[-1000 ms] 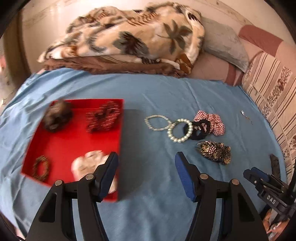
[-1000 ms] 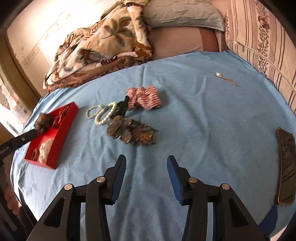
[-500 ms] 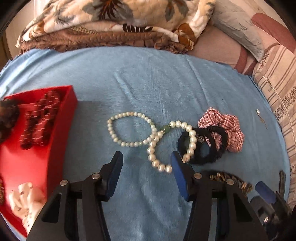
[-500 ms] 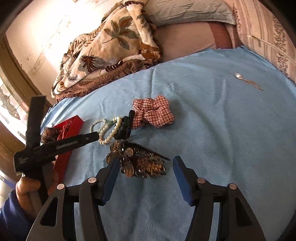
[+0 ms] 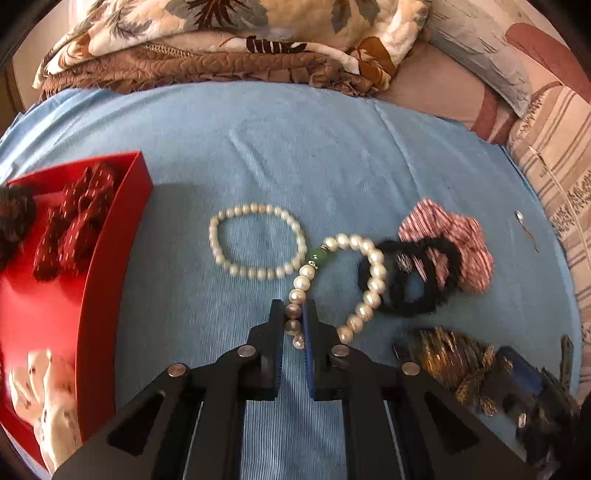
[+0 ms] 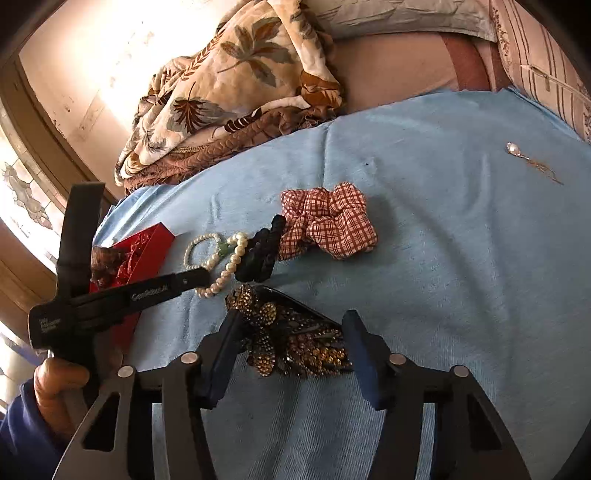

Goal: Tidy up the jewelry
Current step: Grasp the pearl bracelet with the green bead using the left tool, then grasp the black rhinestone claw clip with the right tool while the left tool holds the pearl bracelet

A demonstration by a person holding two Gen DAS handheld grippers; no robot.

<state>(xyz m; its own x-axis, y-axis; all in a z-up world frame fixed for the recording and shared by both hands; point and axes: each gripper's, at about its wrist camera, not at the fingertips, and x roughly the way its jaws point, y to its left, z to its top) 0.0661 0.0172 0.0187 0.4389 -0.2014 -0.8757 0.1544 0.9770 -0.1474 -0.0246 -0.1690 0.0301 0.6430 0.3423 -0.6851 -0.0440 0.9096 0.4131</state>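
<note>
My left gripper [image 5: 293,314] is shut on the near side of a large pearl bracelet [image 5: 371,273] with a green bead, lying on the blue sheet. A smaller pearl bracelet [image 5: 221,254] lies just left of it. A black scrunchie [image 5: 417,280] and a checked red scrunchie [image 5: 469,243] lie to its right. The red tray [image 5: 99,280] at left holds several hair ties. My right gripper [image 6: 291,339] is open, its fingers on either side of a gold rhinestone hair clip [image 6: 291,343]. The left gripper [image 6: 199,277] and pearl bracelet [image 6: 229,266] also show in the right wrist view.
A folded floral blanket [image 5: 221,33] and pillows [image 5: 480,48] line the far edge of the bed. A small pendant earring [image 6: 532,162] lies far right on the sheet. The checked scrunchie [image 6: 328,221] and the tray [image 6: 147,247] show in the right wrist view.
My left gripper moved right from the tray to the pearl bracelets and shut on the large one. My right gripper moved forward until its open fingers sat on either side of the gold clip.
</note>
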